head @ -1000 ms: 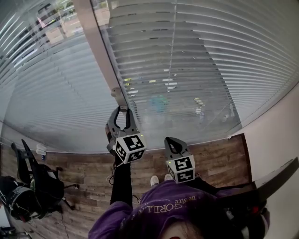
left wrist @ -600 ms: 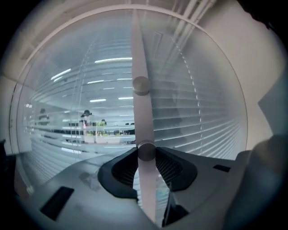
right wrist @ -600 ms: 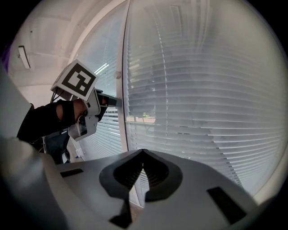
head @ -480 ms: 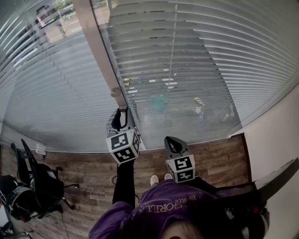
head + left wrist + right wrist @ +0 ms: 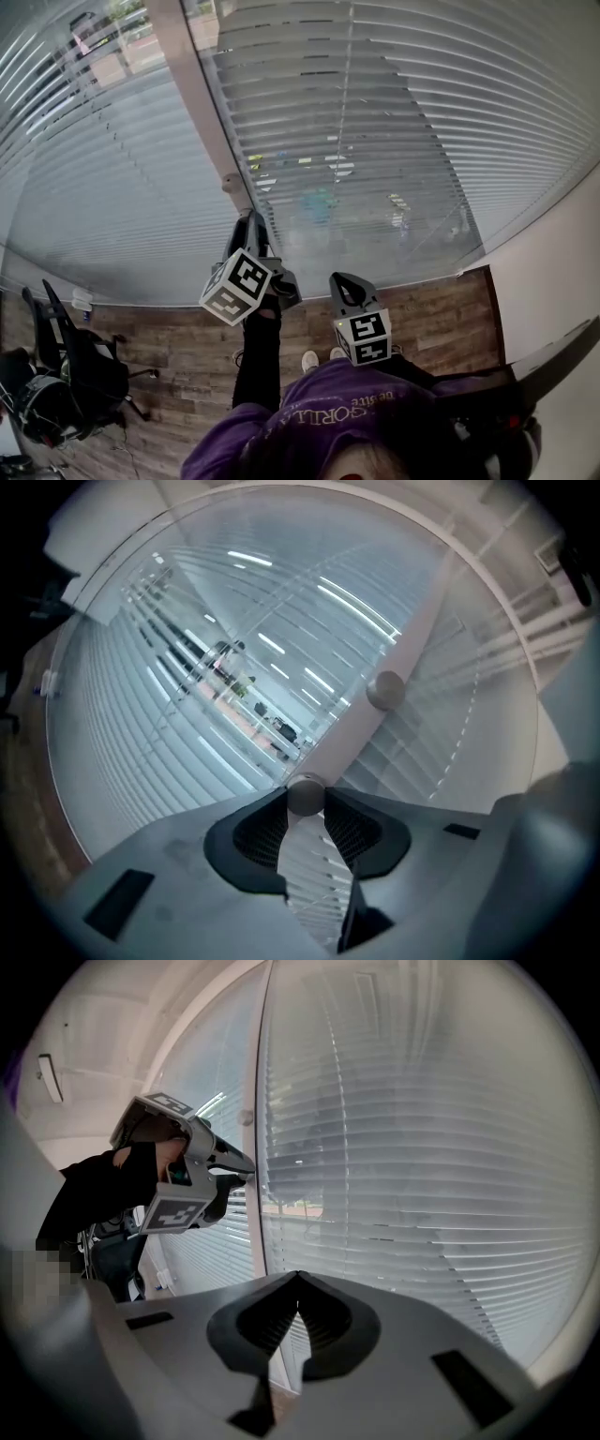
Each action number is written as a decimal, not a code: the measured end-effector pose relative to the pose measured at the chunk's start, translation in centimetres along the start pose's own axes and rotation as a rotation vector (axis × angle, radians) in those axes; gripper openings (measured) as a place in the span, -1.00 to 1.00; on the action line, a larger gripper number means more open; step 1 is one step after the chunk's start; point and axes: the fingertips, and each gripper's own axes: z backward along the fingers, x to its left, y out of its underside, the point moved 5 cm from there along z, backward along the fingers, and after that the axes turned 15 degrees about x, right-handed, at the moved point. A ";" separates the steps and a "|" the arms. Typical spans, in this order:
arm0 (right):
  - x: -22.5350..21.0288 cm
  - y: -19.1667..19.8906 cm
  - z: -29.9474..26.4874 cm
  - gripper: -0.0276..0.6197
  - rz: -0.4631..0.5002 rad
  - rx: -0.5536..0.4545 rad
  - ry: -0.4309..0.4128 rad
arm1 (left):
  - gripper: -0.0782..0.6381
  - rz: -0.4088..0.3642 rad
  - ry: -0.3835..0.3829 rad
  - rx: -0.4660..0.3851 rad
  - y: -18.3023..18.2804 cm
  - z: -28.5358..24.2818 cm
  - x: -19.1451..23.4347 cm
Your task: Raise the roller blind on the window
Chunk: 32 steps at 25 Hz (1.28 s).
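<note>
The slatted blind (image 5: 375, 141) hangs lowered across the window pane, right of a pale upright frame post (image 5: 192, 94). My left gripper (image 5: 255, 217) reaches up to that post. In the left gripper view it (image 5: 305, 797) is shut on a small round grey knob (image 5: 305, 796) on the post (image 5: 412, 639). A second round knob (image 5: 384, 690) sits higher on the post, and the head view shows this upper knob (image 5: 231, 183) too. My right gripper (image 5: 342, 279) hangs lower beside the left one, and its view shows it (image 5: 298, 1281) shut on nothing. The right gripper view also shows the left gripper (image 5: 246, 1174) at the post.
Another blind-covered pane (image 5: 103, 178) lies left of the post. A black office chair (image 5: 80, 361) stands on the wood floor (image 5: 441, 319) at the lower left. A white wall (image 5: 553, 281) closes off the right side. The person's shoes (image 5: 309, 361) are below the grippers.
My left gripper has rolled about its own axis at the post; its marker cube has swung to the left and down. The right gripper has stayed still.
</note>
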 end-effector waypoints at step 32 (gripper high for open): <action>0.0 0.1 -0.3 -0.93 0.009 0.010 -0.002 | -0.43 -0.650 -0.207 -0.024 -0.3 0.1 -1.0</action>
